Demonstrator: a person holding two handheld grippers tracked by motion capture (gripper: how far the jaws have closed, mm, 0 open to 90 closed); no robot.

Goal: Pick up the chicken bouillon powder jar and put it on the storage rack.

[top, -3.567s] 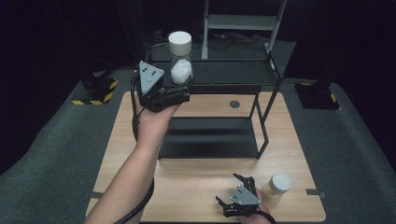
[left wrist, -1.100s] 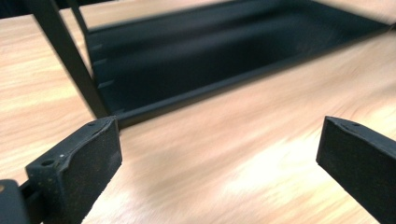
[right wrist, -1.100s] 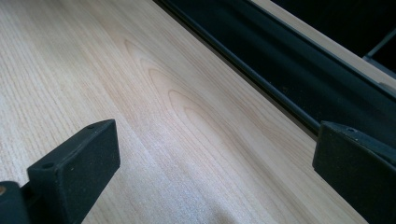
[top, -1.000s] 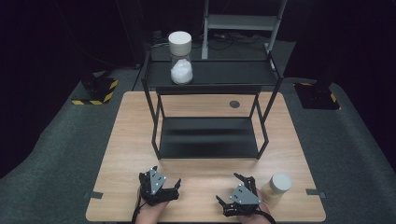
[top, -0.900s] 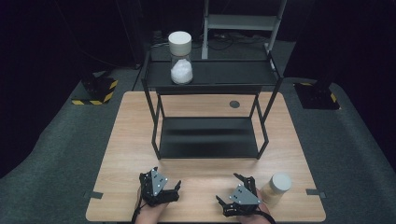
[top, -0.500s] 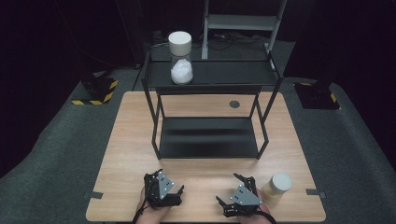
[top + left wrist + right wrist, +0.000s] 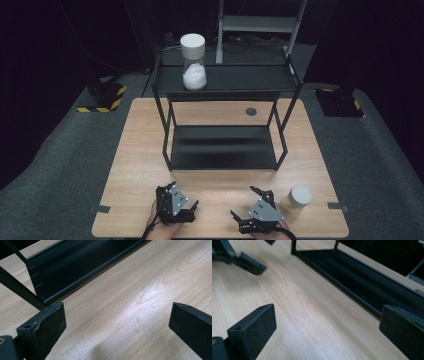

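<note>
So the left gripper (image 7: pixel 176 204) has been pulled all the way back from the top shelf (image 7: pixel 240 78) of the black rack (image 7: pixel 223 150) since a few seconds ago, and it's now parked low at the near edge of the wooden table (image 7: pixel 135 150). The jar with the white stuff in it (image 7: pixel 193 62) has been left standing upright on that shelf, well ahead of the left fingers and not touched by anything. The right gripper (image 7: pixel 252 207) hasn't budged.

Both pairs of jaws are spread wide with nothing held between them; bare wood is seen between the left fingers (image 7: pixel 45 325) in the left gripper view, same deal between the right fingers (image 7: pixel 254 327) in the right gripper view. The rack's lower shelf (image 7: pixel 362 282) is seen just ahead of both sets of tips.

A second jar, cream-lidded (image 7: pixel 297 200), is stood just beside the right gripper on its outer side, close to it; contact can't be made out.
</note>
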